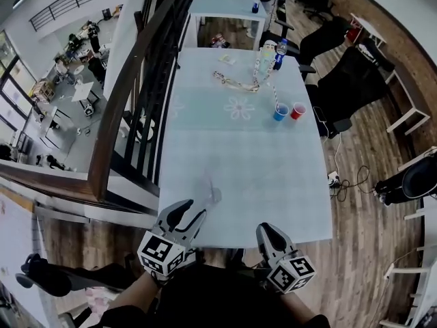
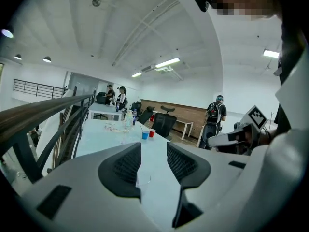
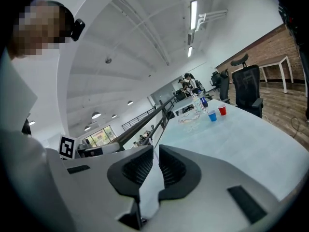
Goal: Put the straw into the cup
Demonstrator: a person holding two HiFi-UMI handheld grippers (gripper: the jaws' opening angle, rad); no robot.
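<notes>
Closest to the lens, at the bottom of the head view: left gripper (image 1: pixel 191 209), jaws spread wide and gripping nothing, hovering at the near edge of a long pale blue table (image 1: pixel 239 149). Seen through those parted jaws in the left gripper view: a small clear plastic cup (image 2: pixel 143 179), upright on the table just ahead, touched by neither pad. Faint pale line rising from that cup in the head view, likely the thin straw (image 1: pixel 207 181), too dim to confirm. Beside the left one, right gripper (image 1: pixel 268 228), jaws drawn together to a thin slit, empty. Well beyond, a blue plastic cup (image 1: pixel 280 112) and a red plastic cup (image 1: pixel 298 111), side by side.
</notes>
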